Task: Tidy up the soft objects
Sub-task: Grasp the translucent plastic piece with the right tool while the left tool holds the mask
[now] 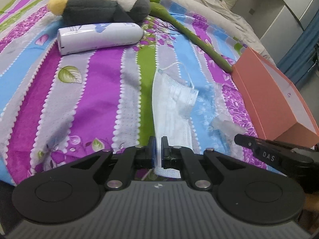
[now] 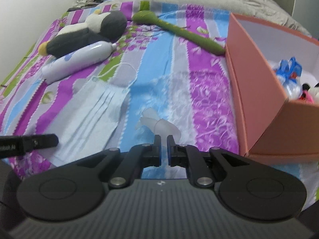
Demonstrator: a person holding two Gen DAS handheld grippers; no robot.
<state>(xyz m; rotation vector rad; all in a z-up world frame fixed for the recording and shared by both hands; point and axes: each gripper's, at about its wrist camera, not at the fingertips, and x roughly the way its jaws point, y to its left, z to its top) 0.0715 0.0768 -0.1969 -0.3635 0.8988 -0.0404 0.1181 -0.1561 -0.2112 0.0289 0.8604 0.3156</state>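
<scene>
Face mask (image 1: 171,107) at lower centre of the left view, one end pinched tight in my left gripper (image 1: 159,149). My right gripper (image 2: 163,149) clamps a clear plastic scrap (image 2: 159,125), with the orange box (image 2: 259,91) at right.

The bed is viewed from low and near by both wrist cameras, angled downward; the face mask (image 1: 173,103) (image 2: 99,107) and orange box (image 1: 265,91) (image 2: 259,79) are shared.

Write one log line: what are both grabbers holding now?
left gripper: shut on pleated white face mask | right gripper: shut on clear crinkly plastic wrapper
</scene>
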